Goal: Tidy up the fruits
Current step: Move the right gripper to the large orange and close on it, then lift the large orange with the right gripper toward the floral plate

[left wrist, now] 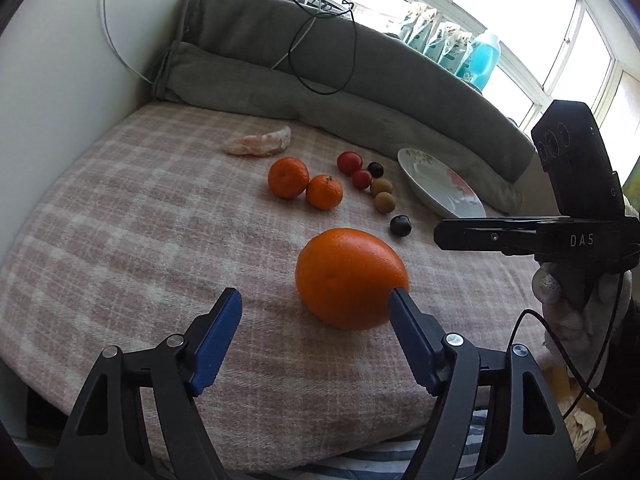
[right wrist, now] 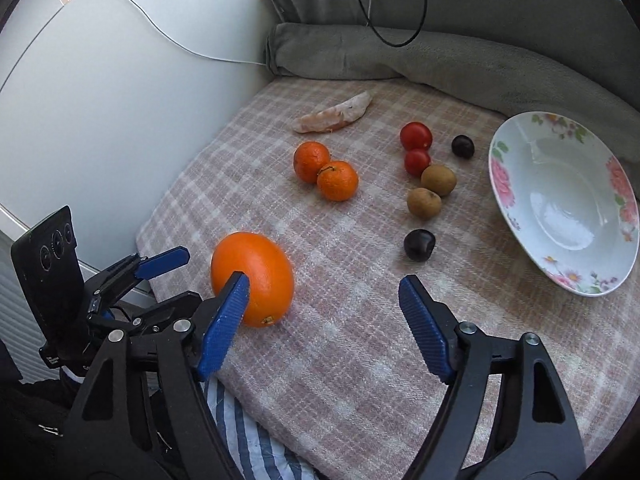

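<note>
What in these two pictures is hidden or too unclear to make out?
- Large orange: in the right wrist view a blue finger of the right claw covers part of it; contact cannot be told.
- Same orange, left wrist view: a finger of the left claw overlaps its right edge.
- Hand holding the other tool: cut off by the frame edge.
- Bottles on the windowsill: labels too small, washed out by daylight.

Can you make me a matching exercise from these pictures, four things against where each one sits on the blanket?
Things:
1. large orange
2. floral plate
3. peeled citrus segment
4. two tomatoes

Places:
A. far end, nearest the grey cushion
B. right edge, empty
C. closest to the grippers
D. between the mandarins and a dark fruit

Pairs: 1-C, 2-B, 3-A, 4-D
</note>
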Action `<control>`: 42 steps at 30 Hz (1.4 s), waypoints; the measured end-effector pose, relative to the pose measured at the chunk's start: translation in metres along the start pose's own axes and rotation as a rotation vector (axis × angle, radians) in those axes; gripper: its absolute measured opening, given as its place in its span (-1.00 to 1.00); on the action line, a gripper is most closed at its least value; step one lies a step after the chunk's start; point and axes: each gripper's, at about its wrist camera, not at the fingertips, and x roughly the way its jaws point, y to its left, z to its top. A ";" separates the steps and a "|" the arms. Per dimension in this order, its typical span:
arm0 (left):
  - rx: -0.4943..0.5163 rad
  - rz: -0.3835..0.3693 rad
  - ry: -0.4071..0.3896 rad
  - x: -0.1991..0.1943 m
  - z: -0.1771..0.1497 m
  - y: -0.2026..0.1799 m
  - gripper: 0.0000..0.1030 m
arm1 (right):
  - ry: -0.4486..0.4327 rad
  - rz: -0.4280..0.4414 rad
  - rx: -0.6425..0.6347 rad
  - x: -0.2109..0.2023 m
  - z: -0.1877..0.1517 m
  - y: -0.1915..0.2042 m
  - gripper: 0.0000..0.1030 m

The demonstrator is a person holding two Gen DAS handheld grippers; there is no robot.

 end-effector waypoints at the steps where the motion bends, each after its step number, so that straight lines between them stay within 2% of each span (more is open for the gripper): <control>1: -0.002 -0.005 0.006 0.001 -0.001 0.000 0.43 | 0.012 0.007 0.000 0.005 0.002 0.000 0.44; 8: -0.013 -0.030 0.036 0.008 -0.002 0.001 0.35 | 0.073 0.059 -0.021 0.028 0.010 0.007 0.28; 22: -0.015 -0.074 0.060 0.018 -0.002 -0.001 0.35 | 0.109 0.176 0.008 0.046 0.019 0.012 0.26; 30: -0.005 -0.100 0.078 0.030 0.000 -0.005 0.35 | 0.148 0.202 -0.009 0.064 0.023 0.020 0.26; 42: -0.028 -0.128 0.104 0.036 0.001 -0.003 0.35 | 0.157 0.216 -0.007 0.067 0.026 0.016 0.25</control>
